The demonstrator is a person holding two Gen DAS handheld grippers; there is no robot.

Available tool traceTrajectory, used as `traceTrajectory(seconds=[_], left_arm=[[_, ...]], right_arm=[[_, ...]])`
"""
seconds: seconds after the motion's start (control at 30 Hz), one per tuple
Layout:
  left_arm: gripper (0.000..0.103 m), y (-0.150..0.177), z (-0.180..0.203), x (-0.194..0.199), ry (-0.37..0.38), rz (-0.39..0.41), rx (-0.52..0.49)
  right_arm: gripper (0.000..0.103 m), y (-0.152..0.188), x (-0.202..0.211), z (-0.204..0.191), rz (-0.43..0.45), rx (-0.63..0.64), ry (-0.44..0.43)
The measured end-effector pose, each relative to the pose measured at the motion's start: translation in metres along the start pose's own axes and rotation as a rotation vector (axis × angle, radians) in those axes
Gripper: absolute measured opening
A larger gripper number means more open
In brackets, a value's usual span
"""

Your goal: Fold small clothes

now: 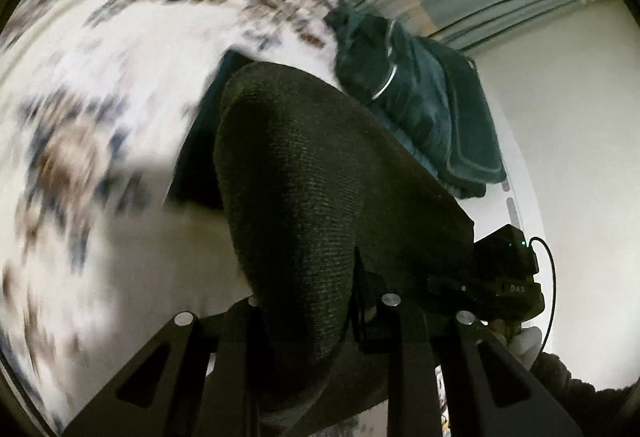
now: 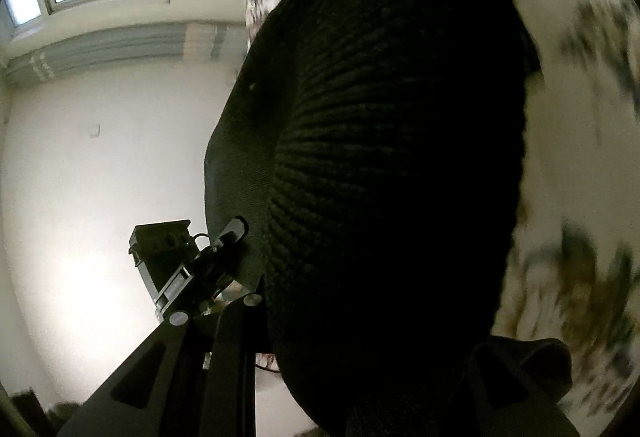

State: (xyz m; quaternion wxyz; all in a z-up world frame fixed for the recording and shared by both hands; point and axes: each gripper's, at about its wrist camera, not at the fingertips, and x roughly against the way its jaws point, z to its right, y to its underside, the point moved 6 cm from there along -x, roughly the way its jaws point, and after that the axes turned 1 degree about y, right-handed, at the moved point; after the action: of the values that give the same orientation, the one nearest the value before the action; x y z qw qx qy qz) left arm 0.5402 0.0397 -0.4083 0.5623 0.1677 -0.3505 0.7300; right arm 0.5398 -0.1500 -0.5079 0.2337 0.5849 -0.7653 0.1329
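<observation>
Garment: dark knit piece [image 1: 312, 197], raised above floral bedspread [image 1: 100, 85], pinched by left gripper [image 1: 320, 317] and right gripper [image 2: 360, 317] alike. Step: lift-and-spread. Next: lay flat, square edges, judged.

Left claw [image 1: 316, 317]: matte black angular finger arms with triangular cut-outs, round silver screw heads at the joints. Right claw [image 1: 492, 277], just beyond the left claw's far arm: black block body, pale "DAS" lettering, small green lights, thin black cable looping from its top. Below that body, a white glove [image 1: 526, 347] and dark fuzzy sleeve [image 1: 568, 381].
</observation>
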Motion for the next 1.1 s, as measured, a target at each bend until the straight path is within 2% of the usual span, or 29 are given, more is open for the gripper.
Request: traceTrajectory(seconds=[0.13,0.27,0.37,0.4,0.43,0.53,0.57,0.6,0.67,0.73,0.8,0.83,0.87,0.9,0.97,1.03,1.1], left_arm=[[0.019,-0.069,-0.006,-0.037,-0.013,-0.004,-0.019],[0.021,-0.123,-0.028,-0.087,-0.077,-0.041,-0.031],[0.021,-0.136,-0.050,-0.115,-0.165,-0.098,-0.017],[0.021,-0.138,-0.059,-0.125,-0.201,-0.118,-0.015],[0.024,-0.139,-0.068,-0.130,-0.237,-0.125,-0.012],[0.044,-0.142,-0.081,-0.131,-0.299,-0.113,-0.008],[0.044,-0.142,-0.084,-0.127,-0.310,-0.103,-0.002],[0.047,-0.143,-0.085,-0.122,-0.330,-0.091,-0.005],[0.075,-0.147,-0.086,-0.111,-0.404,-0.057,-0.034],[0.076,-0.145,-0.081,-0.091,-0.476,0.012,-0.084],[0.095,-0.144,-0.072,-0.079,-0.530,0.053,-0.140],[0.103,-0.143,-0.068,-0.075,-0.561,0.066,-0.162],[0.103,-0.139,-0.063,-0.070,-0.585,0.077,-0.185],[0.103,-0.135,-0.060,-0.067,-0.616,0.078,-0.205],[0.103,-0.124,-0.051,-0.060,-0.690,0.087,-0.227],[0.103,-0.109,-0.038,-0.055,-0.718,0.077,-0.245],[0.103,-0.092,-0.021,-0.047,-0.705,0.073,-0.250]], right_arm=[[0.023,-0.072,-0.002,-0.014,0.051,-0.007,0.037],[0.023,-0.137,-0.018,-0.011,0.071,-0.025,0.076],[0.023,-0.172,-0.039,0.006,0.058,-0.061,0.132],[0.023,-0.183,-0.047,0.014,0.053,-0.067,0.176],[0.023,-0.189,-0.052,0.019,0.046,-0.067,0.192],[0.025,-0.202,-0.058,0.032,0.033,-0.083,0.244],[0.031,-0.208,-0.043,0.040,0.032,-0.087,0.260],[0.041,-0.211,-0.042,0.040,0.030,-0.070,0.322],[0.048,-0.213,-0.043,0.030,0.030,-0.001,0.465],[0.057,-0.198,-0.023,0.036,0.026,0.080,0.611],[0.085,-0.194,0.007,0.040,0.056,0.136,0.755],[0.093,-0.187,0.017,0.037,0.092,0.174,0.845],[0.103,-0.184,0.019,0.027,0.119,0.194,0.901],[0.103,-0.176,0.024,0.022,0.149,0.207,0.961],[0.103,-0.145,0.049,0.020,0.196,0.212,1.023],[0.103,-0.123,0.061,0.012,0.230,0.220,1.089],[0.103,-0.096,0.075,0.000,0.270,0.227,1.129]])
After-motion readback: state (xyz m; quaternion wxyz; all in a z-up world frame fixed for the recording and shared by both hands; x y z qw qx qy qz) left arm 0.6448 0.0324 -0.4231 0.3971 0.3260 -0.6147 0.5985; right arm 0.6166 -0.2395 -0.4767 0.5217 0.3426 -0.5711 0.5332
